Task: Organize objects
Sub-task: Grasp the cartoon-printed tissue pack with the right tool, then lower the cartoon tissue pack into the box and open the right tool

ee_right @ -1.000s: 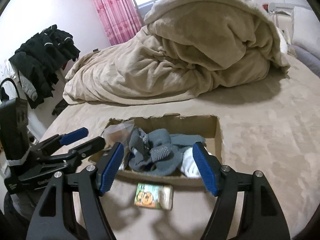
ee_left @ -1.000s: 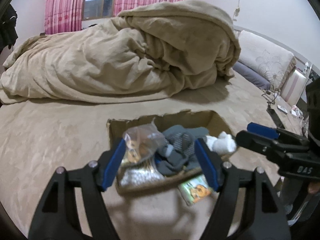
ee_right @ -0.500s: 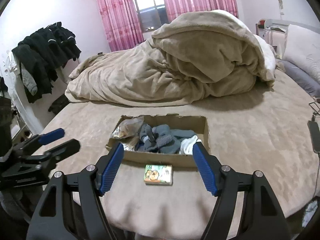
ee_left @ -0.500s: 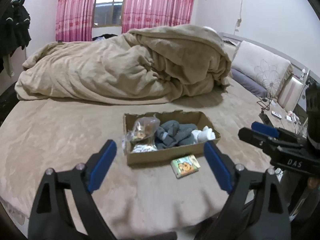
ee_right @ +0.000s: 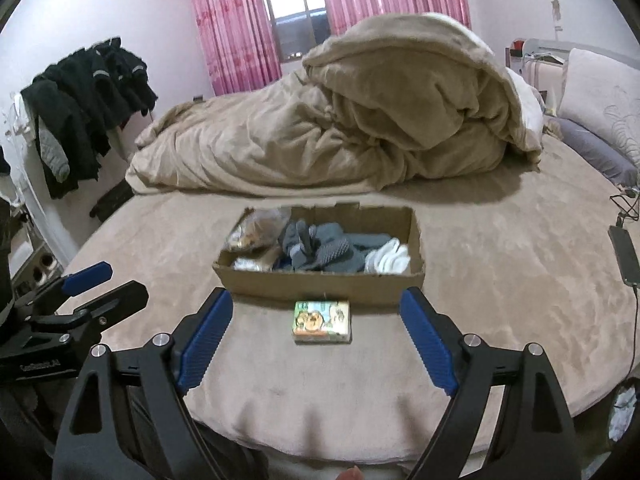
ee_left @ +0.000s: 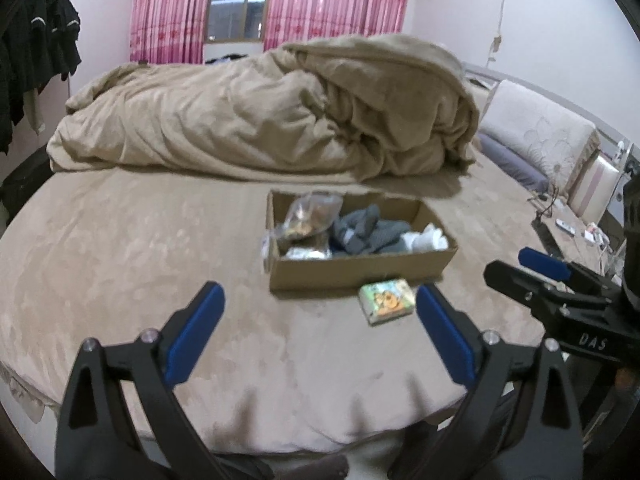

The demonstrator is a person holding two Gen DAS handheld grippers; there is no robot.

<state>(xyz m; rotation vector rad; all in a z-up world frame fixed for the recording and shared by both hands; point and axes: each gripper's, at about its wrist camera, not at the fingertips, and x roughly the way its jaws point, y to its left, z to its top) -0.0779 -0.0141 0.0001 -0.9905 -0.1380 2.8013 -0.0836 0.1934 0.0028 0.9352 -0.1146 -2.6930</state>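
Observation:
A shallow cardboard box (ee_left: 360,270) (ee_right: 320,282) sits on the tan bed. It holds a clear plastic bag of snacks (ee_left: 310,216) (ee_right: 258,226), grey socks (ee_left: 366,230) (ee_right: 324,248) and white socks (ee_left: 426,238) (ee_right: 386,258). A small colourful packet (ee_left: 386,301) (ee_right: 322,321) lies on the bed just in front of the box. My left gripper (ee_left: 316,334) is open and empty, well short of the box; it also shows in the right wrist view (ee_right: 102,284). My right gripper (ee_right: 318,338) is open and empty, with the packet between its fingertips' lines; it also shows in the left wrist view (ee_left: 520,266).
A heaped tan duvet (ee_left: 280,116) (ee_right: 360,124) lies behind the box. Pillows (ee_left: 540,140) are at the right. Dark clothes (ee_right: 84,100) hang at the left. A phone with cable (ee_right: 624,254) lies on the bed's right edge. The bed's front edge (ee_right: 320,440) is close below the grippers.
Both grippers have pulled back from the box toward the bed's front edge, so the box and packet look smaller and farther. Both stay open and empty.

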